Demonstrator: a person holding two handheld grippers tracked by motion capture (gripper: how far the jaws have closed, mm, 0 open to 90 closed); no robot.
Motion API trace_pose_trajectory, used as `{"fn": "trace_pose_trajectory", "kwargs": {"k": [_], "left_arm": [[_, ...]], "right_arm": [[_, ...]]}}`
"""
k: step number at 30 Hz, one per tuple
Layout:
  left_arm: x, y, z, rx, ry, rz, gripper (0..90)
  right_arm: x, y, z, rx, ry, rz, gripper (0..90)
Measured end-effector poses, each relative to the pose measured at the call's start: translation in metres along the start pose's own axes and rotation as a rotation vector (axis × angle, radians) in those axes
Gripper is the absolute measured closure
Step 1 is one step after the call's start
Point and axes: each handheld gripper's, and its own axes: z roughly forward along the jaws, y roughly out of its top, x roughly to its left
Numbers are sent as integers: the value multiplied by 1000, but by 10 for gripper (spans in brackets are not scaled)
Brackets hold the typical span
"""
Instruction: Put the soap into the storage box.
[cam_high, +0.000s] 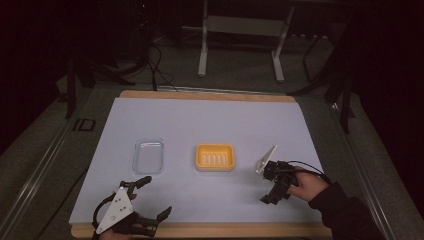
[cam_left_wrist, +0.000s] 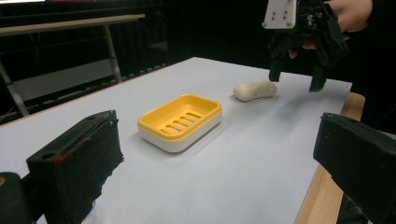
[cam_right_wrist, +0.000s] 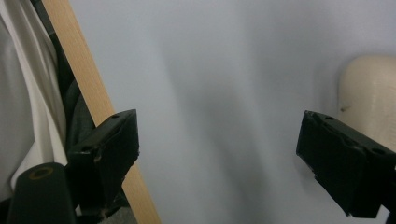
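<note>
Left gripper (cam_high: 150, 197): hovered at the near edge of the tabletop (cam_high: 210, 125), fingers spread wide, grasping nothing.
Right gripper (cam_left_wrist: 295, 77): held just above the soap, fingers released and parted.
Soap bar (cam_left_wrist: 255, 89): cream, rounded and slightly curved, lying flat on the tabletop near its right side, just beside the right gripper, apart from the dish.
Soap dish (cam_high: 215, 157): yellow slotted tray in a white base, mid-tabletop.
Clear lid (cam_high: 148, 155): transparent, left of the dish.
Surface: pale sheet over a wooden board.
Room: dark, with a metal frame (cam_high: 240, 35) behind.
</note>
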Motion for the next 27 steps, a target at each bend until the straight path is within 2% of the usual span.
{"fn": "trace_pose_trajectory", "kwargs": {"k": [3, 12, 17, 19, 27], "left_arm": [[0, 0, 0, 2, -1, 2, 11], [0, 0, 0, 0, -2, 0, 11], [0, 0, 1, 2, -3, 2, 11], [0, 0, 1, 2, -3, 1, 11], [0, 0, 1, 4, -5, 2, 11]], "right_arm": [[-3, 1, -1, 1, 15, 1, 128], [-16, 3, -2, 57, 3, 19, 126], [-22, 3, -4, 100, -2, 28, 130], [-25, 4, -4, 144, 5, 27, 135], [-31, 6, -6, 195, 6, 16, 136]]}}
